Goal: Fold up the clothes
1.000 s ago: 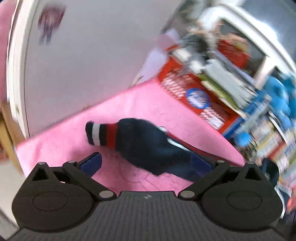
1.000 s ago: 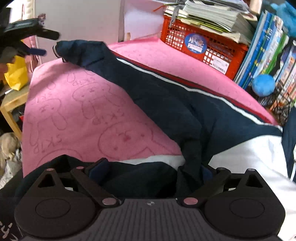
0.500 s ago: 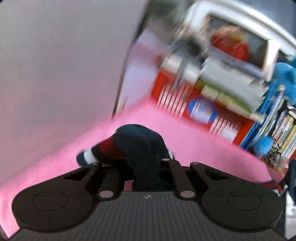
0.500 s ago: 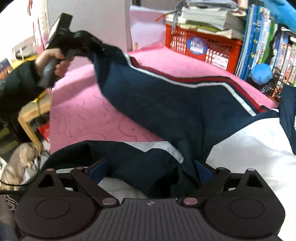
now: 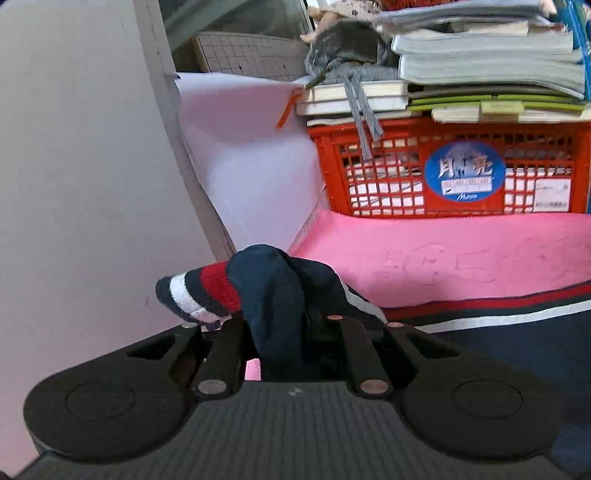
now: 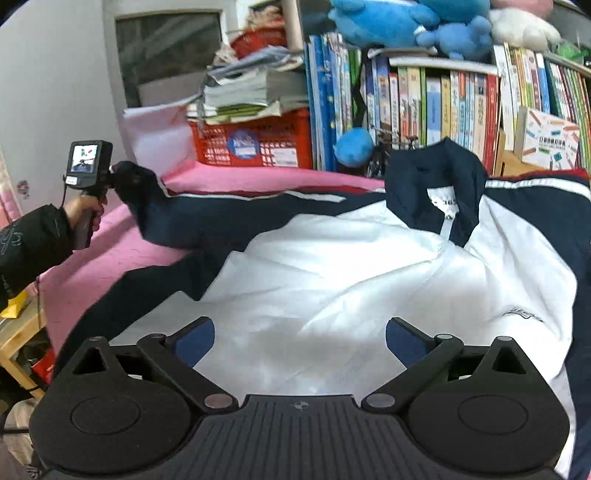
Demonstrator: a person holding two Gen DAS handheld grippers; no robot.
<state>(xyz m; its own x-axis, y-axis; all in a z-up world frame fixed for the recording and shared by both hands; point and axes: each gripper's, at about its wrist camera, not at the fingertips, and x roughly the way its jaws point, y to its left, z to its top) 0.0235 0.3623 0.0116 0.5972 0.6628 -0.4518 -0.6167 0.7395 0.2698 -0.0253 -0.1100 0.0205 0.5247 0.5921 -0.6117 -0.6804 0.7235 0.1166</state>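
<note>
Smooth cloth jacket (image 6: 369, 266); fuzzy, seemingly terry pink blanket (image 5: 461, 258).

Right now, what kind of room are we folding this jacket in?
Probably a child's bedroom or study at home. Packed bookshelves with blue plush toys on top, a red crate stacked with books, and a pink cartoon-print blanket under the jacket.

Your right gripper (image 6: 300, 341) is matte black, ribbed at the base, with silver pivot screws and blue pads (image 6: 402, 341). Your left gripper (image 5: 282, 325) matches. Your sleeve (image 6: 31, 245) is black.
</note>
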